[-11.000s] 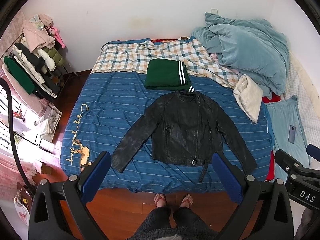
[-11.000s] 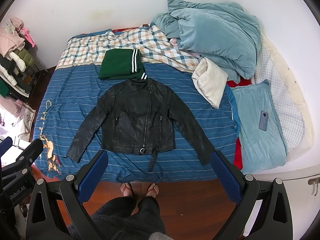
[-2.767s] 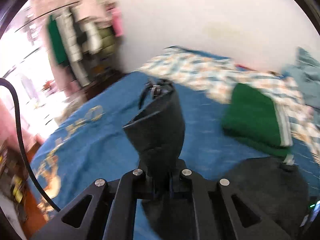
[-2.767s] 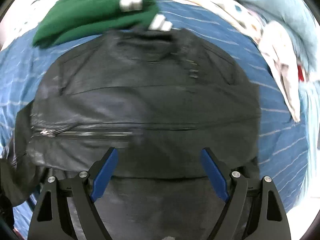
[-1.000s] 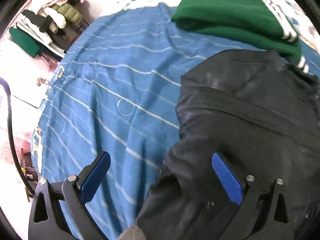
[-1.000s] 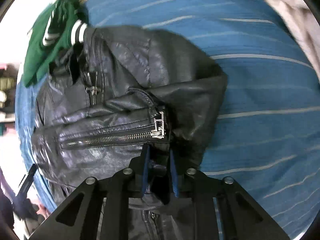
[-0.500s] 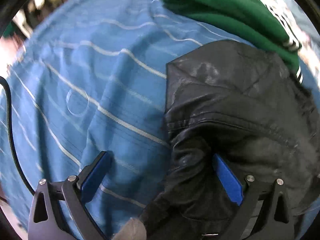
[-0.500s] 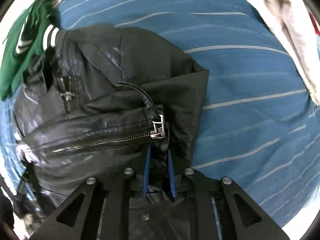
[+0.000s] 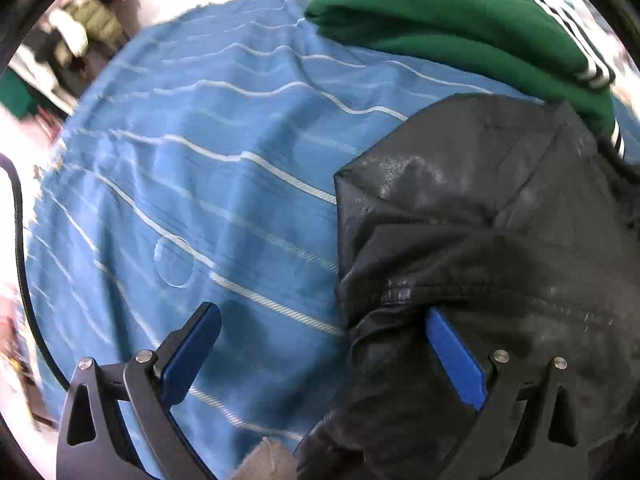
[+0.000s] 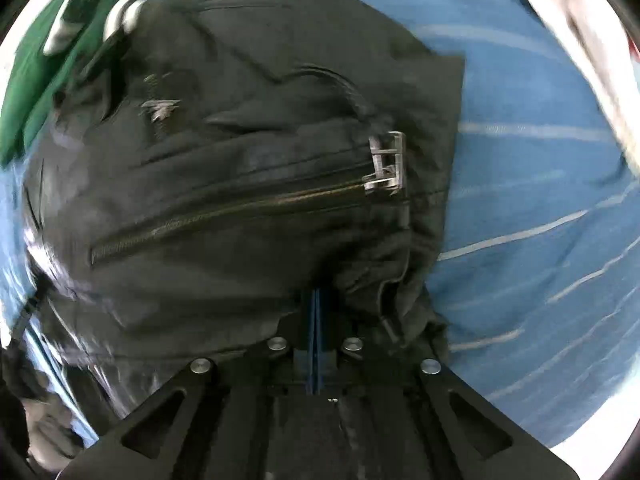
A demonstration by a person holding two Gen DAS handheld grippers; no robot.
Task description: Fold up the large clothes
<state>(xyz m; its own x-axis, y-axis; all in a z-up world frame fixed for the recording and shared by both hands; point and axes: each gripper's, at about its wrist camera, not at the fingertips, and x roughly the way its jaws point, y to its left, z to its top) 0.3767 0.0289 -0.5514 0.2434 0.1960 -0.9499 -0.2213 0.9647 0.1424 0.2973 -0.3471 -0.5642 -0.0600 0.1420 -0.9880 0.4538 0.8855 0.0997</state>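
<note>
Leather jacket (image 10: 248, 184) lies half-folded on the bed (image 9: 208, 184); my right claw (image 10: 316, 312) has pinched fully onto its hem, while my left claw (image 9: 320, 348), wide open, now straddles the jacket's edge.

Your right gripper (image 10: 317, 312) is pinched tight on a bunched fold of the black jacket (image 10: 224, 184), blue pads pressed together. A zipper (image 10: 224, 216) runs across the leather to a metal buckle (image 10: 386, 164). Green knit (image 10: 36, 88) sits at upper left, blurred. The striped blue bedcover (image 10: 528, 240) lies to your right.
</note>
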